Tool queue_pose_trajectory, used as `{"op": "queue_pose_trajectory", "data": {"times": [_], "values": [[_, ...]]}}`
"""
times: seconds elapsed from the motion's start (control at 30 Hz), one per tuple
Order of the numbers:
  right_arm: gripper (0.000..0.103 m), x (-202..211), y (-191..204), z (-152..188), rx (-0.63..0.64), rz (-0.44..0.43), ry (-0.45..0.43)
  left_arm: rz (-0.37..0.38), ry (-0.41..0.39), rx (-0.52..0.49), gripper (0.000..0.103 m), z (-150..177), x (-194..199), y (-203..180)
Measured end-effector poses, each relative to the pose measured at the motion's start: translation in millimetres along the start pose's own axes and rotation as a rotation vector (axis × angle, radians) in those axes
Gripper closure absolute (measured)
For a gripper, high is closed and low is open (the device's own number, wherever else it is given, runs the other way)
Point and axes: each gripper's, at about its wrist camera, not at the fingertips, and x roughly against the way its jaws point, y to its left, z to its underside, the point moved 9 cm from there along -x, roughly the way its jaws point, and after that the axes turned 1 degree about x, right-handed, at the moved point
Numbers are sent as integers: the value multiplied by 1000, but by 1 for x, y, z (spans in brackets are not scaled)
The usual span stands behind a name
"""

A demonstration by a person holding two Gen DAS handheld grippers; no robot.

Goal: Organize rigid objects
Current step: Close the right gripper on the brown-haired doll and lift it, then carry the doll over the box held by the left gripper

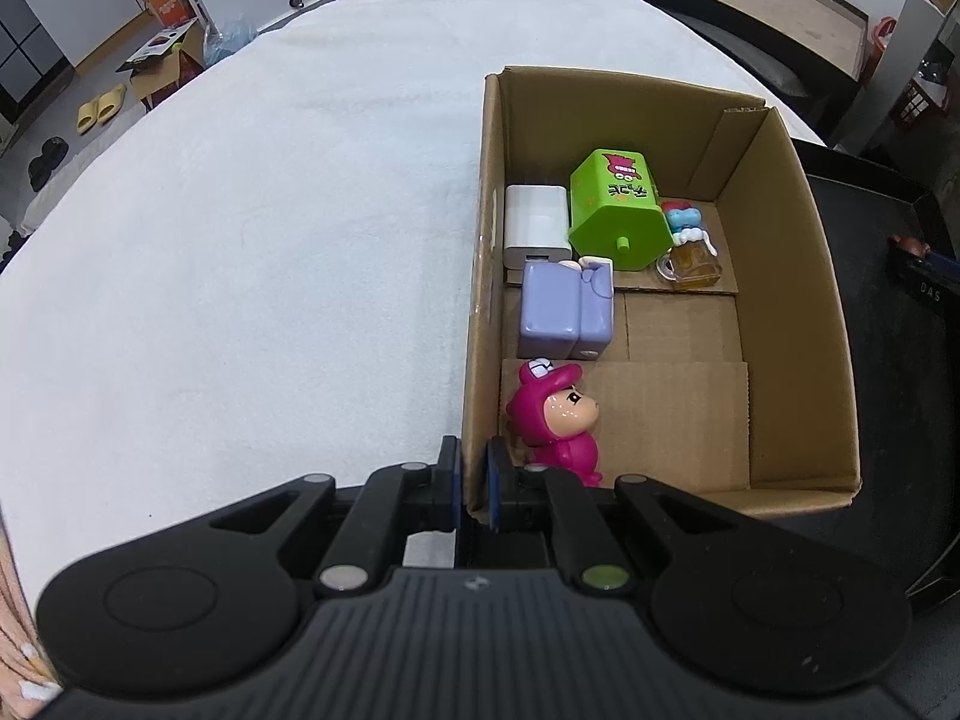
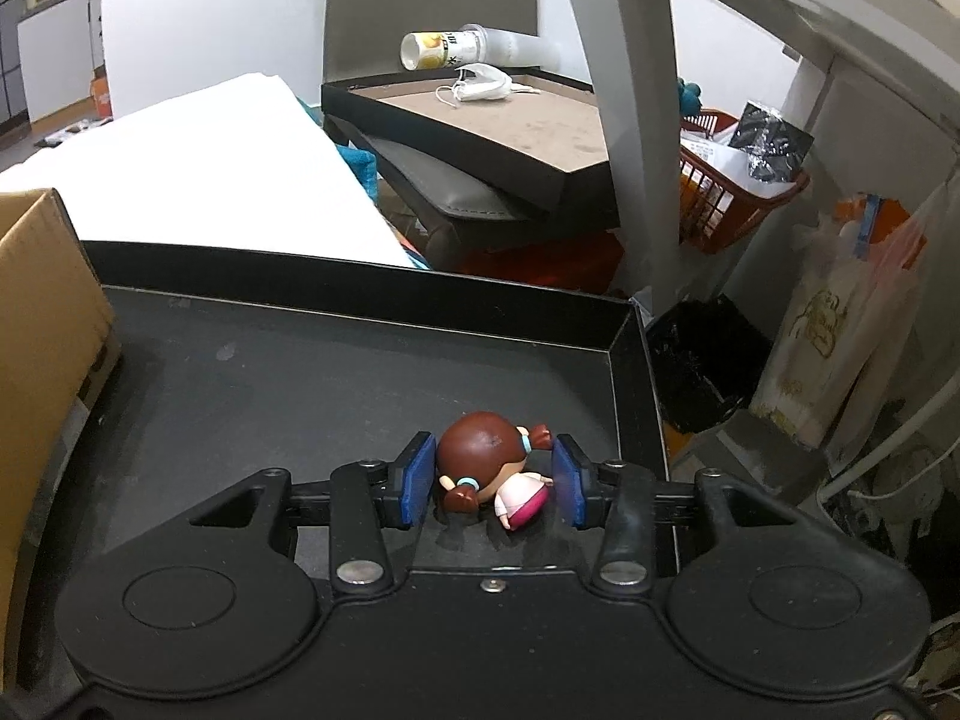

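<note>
A cardboard box (image 1: 792, 276) stands on the white table. It holds a pink figure (image 1: 555, 420), a purple toy (image 1: 564, 312), a white charger block (image 1: 536, 225), a green toy (image 1: 618, 210) and a small mug toy (image 1: 690, 252). My left gripper (image 1: 474, 480) is shut on the box's near-left wall. In the right wrist view a brown-haired doll (image 2: 492, 468) lies in a black tray (image 2: 360, 312). My right gripper (image 2: 493, 480) is open, with one pad on each side of the doll.
The box edge (image 2: 36, 300) shows at the left of the right wrist view. A second black tray (image 2: 480, 138) with a face mask and a cup lies behind. A red basket (image 2: 732, 204) and bags stand to the right. The black tray (image 1: 888, 360) lies right of the box.
</note>
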Motion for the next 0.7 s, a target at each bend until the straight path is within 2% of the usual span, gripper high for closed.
{"op": "queue_pose_trajectory", "data": {"times": [0.3, 0.7], "values": [[62, 21, 4, 10, 2, -47, 19, 7, -5, -7, 96, 0, 0, 0], [62, 76, 22, -7, 40, -82, -31, 18, -26, -30, 96, 1, 4, -1]]}}
